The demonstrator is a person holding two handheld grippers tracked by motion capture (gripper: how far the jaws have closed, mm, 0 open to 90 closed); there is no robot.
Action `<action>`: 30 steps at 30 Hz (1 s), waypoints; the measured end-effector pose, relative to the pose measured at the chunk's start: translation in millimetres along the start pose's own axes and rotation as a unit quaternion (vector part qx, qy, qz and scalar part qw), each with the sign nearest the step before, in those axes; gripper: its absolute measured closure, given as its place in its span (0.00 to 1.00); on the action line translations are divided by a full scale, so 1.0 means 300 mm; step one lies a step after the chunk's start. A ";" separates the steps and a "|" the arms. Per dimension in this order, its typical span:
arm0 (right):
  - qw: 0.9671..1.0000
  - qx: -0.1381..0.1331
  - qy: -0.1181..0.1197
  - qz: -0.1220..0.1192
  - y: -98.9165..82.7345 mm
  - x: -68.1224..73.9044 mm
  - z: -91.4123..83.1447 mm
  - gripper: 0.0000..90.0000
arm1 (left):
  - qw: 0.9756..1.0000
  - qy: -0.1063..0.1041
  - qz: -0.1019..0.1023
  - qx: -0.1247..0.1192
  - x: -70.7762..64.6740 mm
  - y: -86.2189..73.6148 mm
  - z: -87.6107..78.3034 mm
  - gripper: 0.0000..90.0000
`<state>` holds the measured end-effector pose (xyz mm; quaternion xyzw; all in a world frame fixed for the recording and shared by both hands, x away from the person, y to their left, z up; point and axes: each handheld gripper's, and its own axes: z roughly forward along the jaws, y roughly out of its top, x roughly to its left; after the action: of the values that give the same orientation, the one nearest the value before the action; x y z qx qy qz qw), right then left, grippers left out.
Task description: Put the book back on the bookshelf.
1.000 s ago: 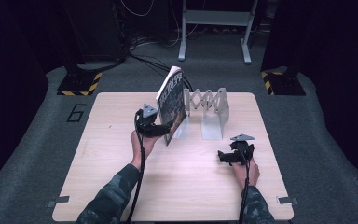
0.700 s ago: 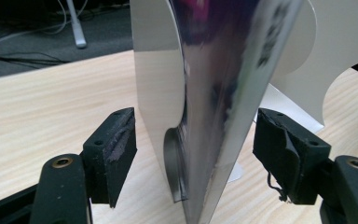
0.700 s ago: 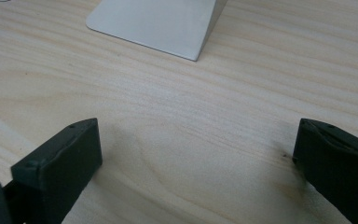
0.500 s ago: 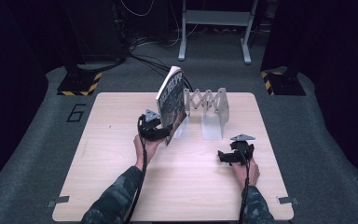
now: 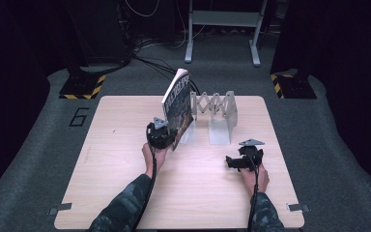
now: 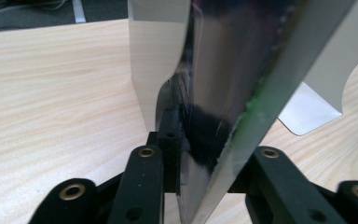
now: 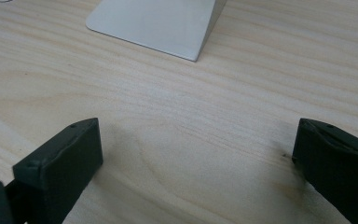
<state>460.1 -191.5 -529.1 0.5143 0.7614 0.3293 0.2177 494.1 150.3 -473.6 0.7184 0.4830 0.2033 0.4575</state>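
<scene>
A book (image 5: 178,99) with a dark glossy cover stands tilted at the left end of a silver expanding book rack (image 5: 217,108). My left gripper (image 5: 170,141) is at the book's lower near corner. Its jaws have just been closing with the book between them. In the left gripper view the black pads (image 6: 168,140) press on both faces of the book (image 6: 233,70), so my left gripper (image 6: 205,158) is shut on it. My right gripper (image 5: 239,160) rests on the table at the right, open. Between its jaws (image 7: 196,158) there is only bare wood.
The rack's flat foot (image 7: 154,23) lies just ahead of my right gripper. One upright plate (image 6: 158,56) of the rack stands left of the book, another (image 6: 317,88) to its right. The wooden table (image 5: 125,193) ends at a dark floor with cables behind.
My left gripper has sunk toward the table at the book's lower edge and its jaws have closed onto the book. My right gripper has not moved.
</scene>
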 end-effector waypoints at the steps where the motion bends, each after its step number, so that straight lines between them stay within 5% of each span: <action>1: 1.000 0.000 0.000 0.000 0.000 0.000 0.000 0.01 | 1.000 -0.001 -0.004 0.000 0.002 0.000 0.000 0.85; 2: 1.000 0.000 0.000 0.000 0.000 0.000 0.000 0.01 | 1.000 -0.002 -0.019 -0.008 -0.001 0.000 0.004 0.86; 16: 1.000 -0.001 -0.002 0.000 0.000 0.000 0.000 0.01 | 0.999 -0.012 -0.049 -0.009 -0.018 -0.005 0.003 0.88; 17: 1.000 -0.001 -0.001 0.002 0.000 0.001 0.000 0.01 | 0.999 -0.015 -0.037 -0.002 -0.016 -0.005 -0.001 0.87; 24: 1.000 -0.001 -0.001 0.003 -0.001 0.001 0.000 0.01 | 0.998 -0.022 -0.050 -0.015 -0.044 -0.012 0.000 0.84; 30: 1.000 0.000 -0.002 0.004 0.000 0.002 0.000 0.01 | 0.999 -0.033 -0.041 -0.006 -0.049 -0.015 -0.010 0.81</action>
<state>459.8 -191.0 -529.2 0.5176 0.7591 0.3293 0.2179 483.1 139.4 -473.9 0.7014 0.4951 0.1634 0.4860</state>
